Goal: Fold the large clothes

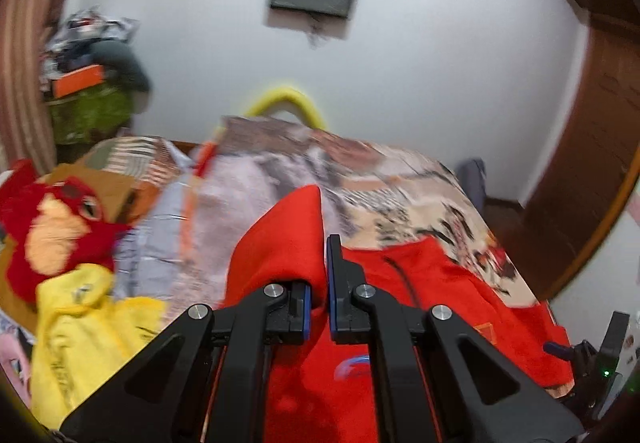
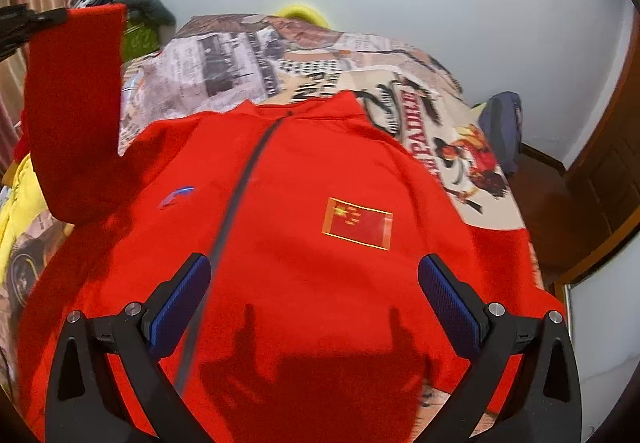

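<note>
Red jacket (image 2: 304, 227) lies front-up, zipped, on the patterned bedspread (image 2: 248, 59), filling the centre of the right wrist frame. Left gripper (image 1: 319, 285): jaws pressed nearly together, pinching the jacket's sleeve (image 2: 76, 103), held raised at upper left of the right wrist frame. Right gripper (image 2: 314, 299): jaws spread wide above the jacket's lower front, gripping nothing. Yellow garment (image 1: 88, 331) at lower left.

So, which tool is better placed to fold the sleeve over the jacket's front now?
The left. The left tool is already shut on the red sleeve and holds it raised above the red jacket. The right tool is open and holds nothing, over the jacket's lower front.
</note>
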{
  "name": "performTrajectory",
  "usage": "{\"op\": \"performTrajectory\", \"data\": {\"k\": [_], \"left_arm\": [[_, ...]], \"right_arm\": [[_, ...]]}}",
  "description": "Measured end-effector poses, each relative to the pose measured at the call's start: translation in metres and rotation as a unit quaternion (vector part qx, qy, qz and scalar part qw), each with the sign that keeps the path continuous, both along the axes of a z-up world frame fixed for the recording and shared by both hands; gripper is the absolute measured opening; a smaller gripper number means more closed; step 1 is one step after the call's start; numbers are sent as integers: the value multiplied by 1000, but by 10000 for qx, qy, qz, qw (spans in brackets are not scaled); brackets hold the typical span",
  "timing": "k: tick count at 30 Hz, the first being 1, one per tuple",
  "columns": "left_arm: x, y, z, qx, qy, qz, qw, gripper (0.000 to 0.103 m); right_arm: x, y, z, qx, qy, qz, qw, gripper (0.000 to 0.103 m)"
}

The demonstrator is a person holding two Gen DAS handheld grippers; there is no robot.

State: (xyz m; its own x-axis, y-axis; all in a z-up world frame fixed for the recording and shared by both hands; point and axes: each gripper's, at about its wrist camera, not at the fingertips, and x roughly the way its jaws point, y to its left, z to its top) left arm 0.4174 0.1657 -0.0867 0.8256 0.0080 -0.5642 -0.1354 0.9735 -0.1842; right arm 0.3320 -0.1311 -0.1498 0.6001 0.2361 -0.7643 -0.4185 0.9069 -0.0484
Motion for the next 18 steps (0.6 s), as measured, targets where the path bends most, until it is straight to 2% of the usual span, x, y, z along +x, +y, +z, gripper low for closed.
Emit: {"op": "performTrajectory", "data": {"k": [4, 7, 10, 13, 17, 18], "left_arm": [[26, -57, -28, -63, 411, -521, 9978, 5], [38, -101, -54, 10, 761, -906, 9930, 5], [46, -142, -86, 64, 1180, -1308, 9843, 5], [47, -178, -115, 142, 1664, -1720, 9708, 5], [35, -204, -134, 555, 1990, -2002, 9577, 7], [31, -207, -136, 619, 2040, -2072, 9548, 13]], "right_arm": [[-3, -22, 1, 154, 80, 42, 9998, 103], [-5, -37, 2, 184, 83, 15, 9998, 103], [-7, -51, 0, 146, 84, -61, 9998, 103], [-8, -62, -3, 95, 158, -159, 9997, 103], [-7, -74, -6, 95, 327, -294, 9990, 103], [-8, -76, -6, 99, 352, -315, 9988, 103]]}}
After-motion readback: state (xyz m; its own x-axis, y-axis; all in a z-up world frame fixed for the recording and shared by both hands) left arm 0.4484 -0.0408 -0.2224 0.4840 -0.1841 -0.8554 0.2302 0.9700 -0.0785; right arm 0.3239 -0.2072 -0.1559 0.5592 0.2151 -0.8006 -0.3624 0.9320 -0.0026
